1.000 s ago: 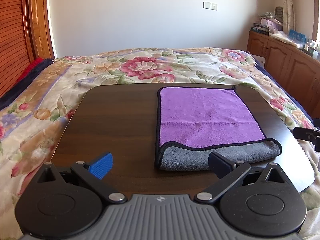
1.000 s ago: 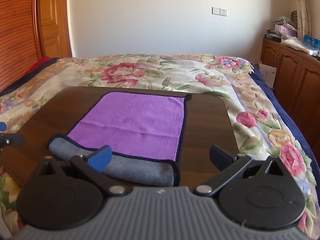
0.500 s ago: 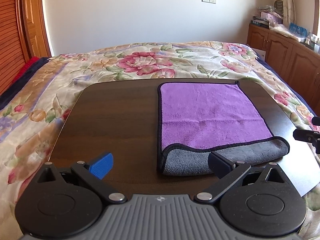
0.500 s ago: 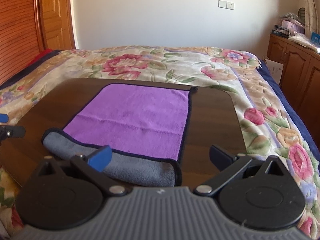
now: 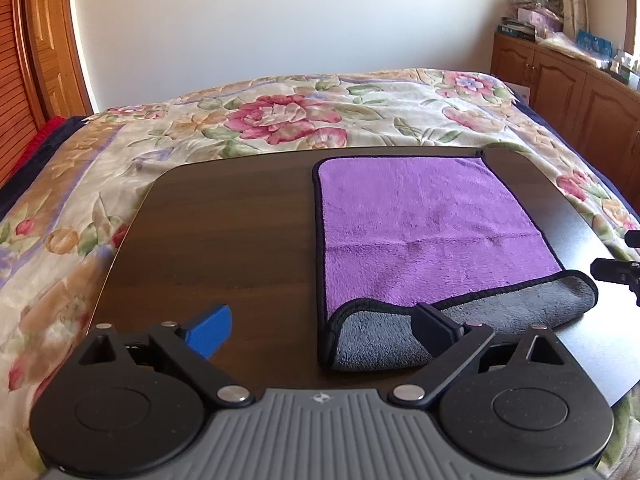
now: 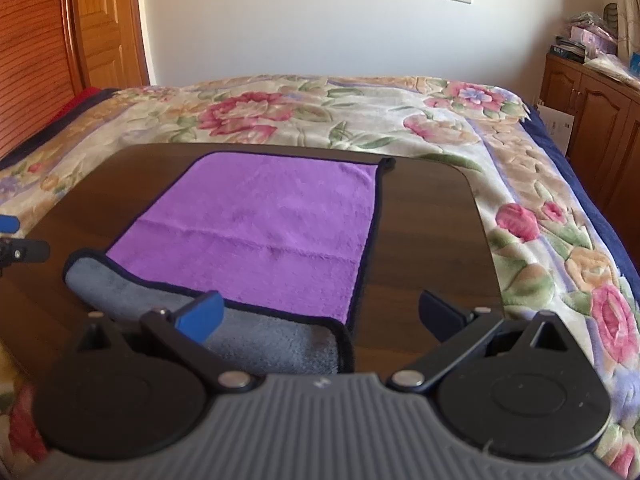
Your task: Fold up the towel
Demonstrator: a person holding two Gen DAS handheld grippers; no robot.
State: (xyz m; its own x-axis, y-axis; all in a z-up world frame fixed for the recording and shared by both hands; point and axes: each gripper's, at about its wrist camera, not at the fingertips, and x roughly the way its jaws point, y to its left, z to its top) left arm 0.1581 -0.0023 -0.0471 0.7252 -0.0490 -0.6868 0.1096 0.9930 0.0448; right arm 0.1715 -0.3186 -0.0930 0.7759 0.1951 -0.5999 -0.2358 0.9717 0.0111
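Purple plush microfibre towel with grey underside and black trim [image 5: 420, 216] lies flat on the dark wood desk [image 5: 224, 232], right of centre in the left wrist view. Its near edge is flipped over, grey side up, forming a soft roll at 6 o'clock.

Left tool [image 5: 324, 328]: fingers apart, holding nothing, sitting at the towel's near-left corner. Its dark finger is over the grey roll; I can't tell whether it touches. Right tool [image 6: 324, 316]: fingers apart, empty, straddling the near-right corner, blue finger over the grey flap.

Handling, my guess: light, limp, thick pile. It won't slip on the pads, but it sags and drags on the wood. I'd pinch through the black trim at the two near corners, catching both layers of the roll, then lift and carry toward 12 o'clock.

Around: floral bedspread [image 5: 280, 116] under the desk on all sides, wooden cabinets [image 5: 568, 92] at 2 o'clock, wooden door [image 6: 104, 36] at 10 o'clock. Nothing else on the desk blocks the fold. Only risk I see: the towel's far edge sits close to the desk's 12 o'clock rim.
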